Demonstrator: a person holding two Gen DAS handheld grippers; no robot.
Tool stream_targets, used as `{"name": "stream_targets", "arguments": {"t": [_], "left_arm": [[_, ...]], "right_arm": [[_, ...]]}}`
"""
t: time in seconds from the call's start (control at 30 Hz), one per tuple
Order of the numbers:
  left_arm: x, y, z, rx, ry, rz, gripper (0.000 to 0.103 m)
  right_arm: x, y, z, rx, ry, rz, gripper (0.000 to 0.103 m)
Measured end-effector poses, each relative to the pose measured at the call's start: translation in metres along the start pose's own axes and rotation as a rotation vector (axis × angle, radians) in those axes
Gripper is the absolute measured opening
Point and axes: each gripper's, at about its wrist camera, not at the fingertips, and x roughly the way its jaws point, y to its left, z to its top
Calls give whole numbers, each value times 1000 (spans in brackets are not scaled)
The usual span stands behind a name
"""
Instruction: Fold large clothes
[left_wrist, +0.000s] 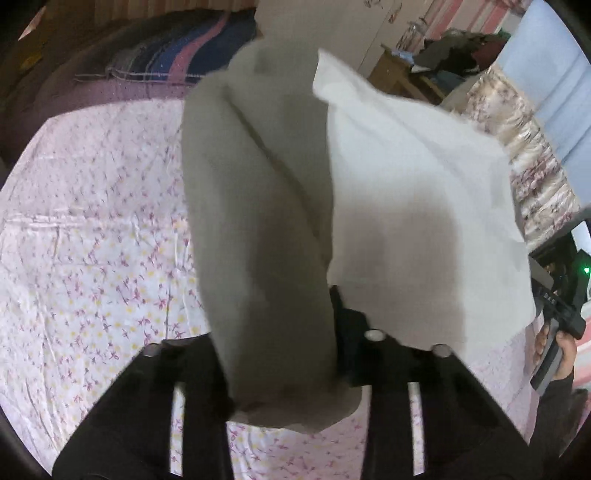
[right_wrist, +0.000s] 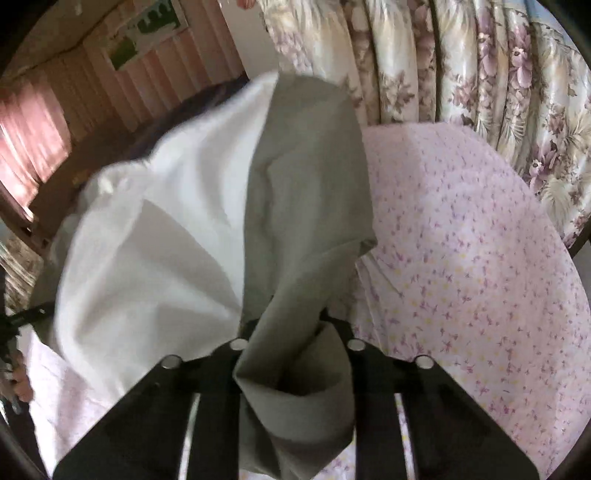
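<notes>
The step in hand looks like lifting and spreading the white garment (left_wrist: 406, 184) above the floral bedsheet (left_wrist: 92, 221); next it likely needs laying down flat and even; the left gripper (left_wrist: 288, 354) is raised and clamped on a grey-shaded bunch of cloth; the right gripper (right_wrist: 295, 354), level with it, pinches another bunched edge, the fabric stretched between them.

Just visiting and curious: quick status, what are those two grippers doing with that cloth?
Left gripper shut on white garment. Right gripper shut on it too. Garment lifted, hanging above floral bedsheet. Nothing seen in the way.
</notes>
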Motion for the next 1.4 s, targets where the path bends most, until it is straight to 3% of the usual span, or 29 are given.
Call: {"name": "stream_targets", "arguments": {"t": [0.13,0.3,0.37,0.47,0.57,0.63,0.67,0.7,0.77,0.87,1.0,1.07,1.17,1.27,1.3,1.33,1.37,1.4], "left_arm": [[-46,10,-10,-42,-86,-55,20],[-128,19,-53,-25,-175,-117,19],[-143,27,-79,-47,-173,-150,20],[-145,38,-125,-90,-103,-175,22],[-115,51,-172,-106,-21,-144,31],[-105,56,-183,-101,-18,-130,47],[-103,57,-185,-94,-32,-117,59],[-104,57,-186,-89,-49,-90,75],[-113,57,-183,-78,-87,0,92],[-132,56,-168,-30,-138,85,100],[-142,60,-127,4,-157,112,100],[-136,64,-105,2,-147,100,100],[-117,71,-72,-17,-87,6,100],[-82,71,-45,-39,13,13,99],[-71,74,-39,-52,43,26,93],[-65,76,-37,-60,57,35,86],[-60,77,-35,-66,70,35,66],[-56,75,-35,-65,82,20,50]], "right_arm": [[-40,12,-4,-15,-28,86,14],[-103,31,-36,-102,-86,155,12],[-128,34,-58,-129,-94,172,12],[-139,38,-91,-206,-49,129,13],[-114,36,-122,-285,46,12,19],[-98,27,-135,-269,88,-13,27],[-96,20,-137,-240,86,-3,37],[-98,12,-137,-202,76,14,47],[-109,-4,-130,-106,63,56,56],[-134,-17,-116,-35,0,110,74],[-142,-6,-82,-47,-86,27,78],[-129,3,-56,-45,-96,34,78],[-92,17,-25,-73,-21,14,79],[-51,27,-4,-117,86,-54,79],[-39,26,-1,-105,122,-59,73],[-30,25,0,-85,140,-45,60],[-25,28,-1,-90,147,-37,21],[-24,38,-2,-153,135,-76,8]]}}
